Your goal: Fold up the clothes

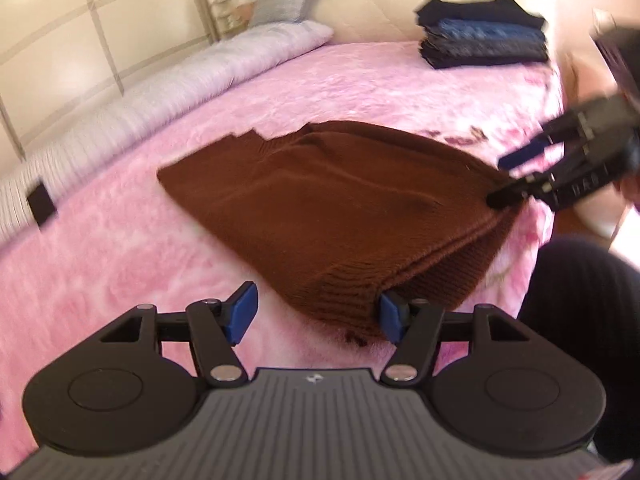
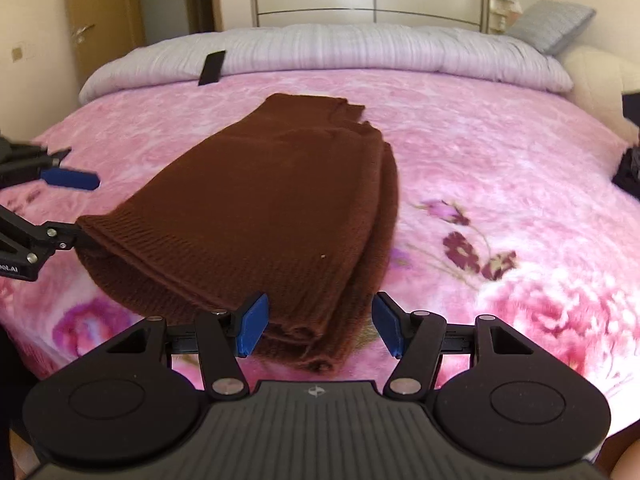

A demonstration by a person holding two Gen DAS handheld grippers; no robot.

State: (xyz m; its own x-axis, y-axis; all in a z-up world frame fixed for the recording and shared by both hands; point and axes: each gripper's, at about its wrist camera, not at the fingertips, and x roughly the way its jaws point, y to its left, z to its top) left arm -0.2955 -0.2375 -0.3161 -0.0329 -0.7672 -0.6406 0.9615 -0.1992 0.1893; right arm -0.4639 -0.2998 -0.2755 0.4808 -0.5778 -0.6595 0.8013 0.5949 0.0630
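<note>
- Brown knitted sweater [image 1: 320,200], folded long and narrow, flat on a fluffy pink blanket with flowers [image 1: 120,264] covering the bed.
- Left gripper [image 1: 316,318] tilted down at the near ribbed corner of the sweater; blue pads [image 1: 242,312] spread apart, one pad just touching the knit edge, nothing pinched.
- Right gripper [image 2: 320,330] tilted down over the other near corner; blue pads [image 2: 254,326] apart with folded layers lying between them, not squeezed.
- From the left camera, the right gripper coming in from the right side, a dark tip against the sweater's edge.
- Stack of folded dark and blue clothes [image 1: 484,34] far back on the bed, well apart from the sweater.
- Long pale grey quilted roll [image 2: 320,52] along the far side, small black flat thing [image 2: 212,68] leaning on it.
</note>
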